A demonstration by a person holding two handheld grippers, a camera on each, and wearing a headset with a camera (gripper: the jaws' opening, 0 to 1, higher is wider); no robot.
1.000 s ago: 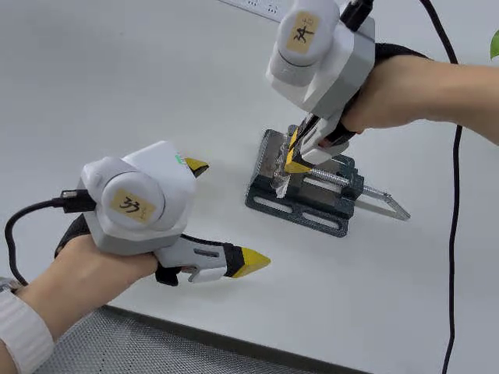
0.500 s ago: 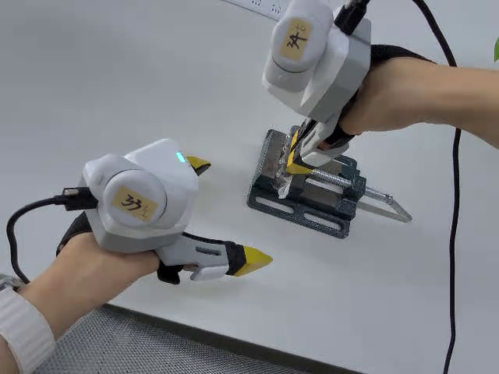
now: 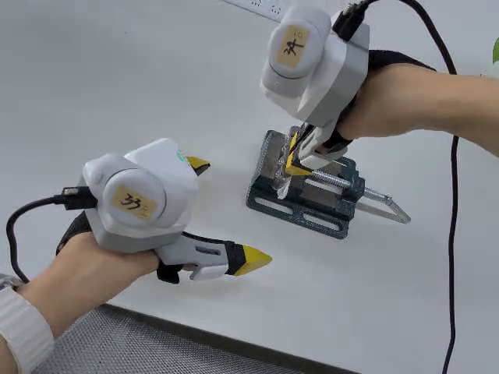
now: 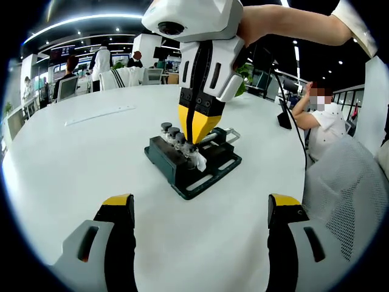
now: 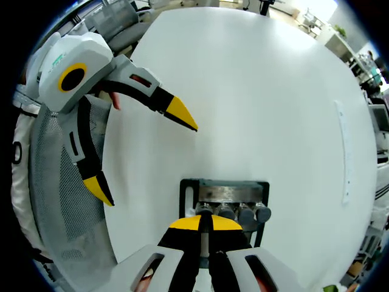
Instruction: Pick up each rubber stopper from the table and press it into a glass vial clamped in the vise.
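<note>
White table (image 3: 117, 78): left tongs (image 3: 227, 212) spread; right tongs (image 3: 290, 164) pressed together, hiding end vial (image 4: 196, 159) top in vise (image 3: 300, 210).

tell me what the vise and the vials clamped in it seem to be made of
The vise looks like cast metal with a dark, matte painted coat; its screw is bare, shiny steel by the glint. The vials look like clear glass, see-through with highlights. Their stoppers are dull grey, likely rubber.
</note>
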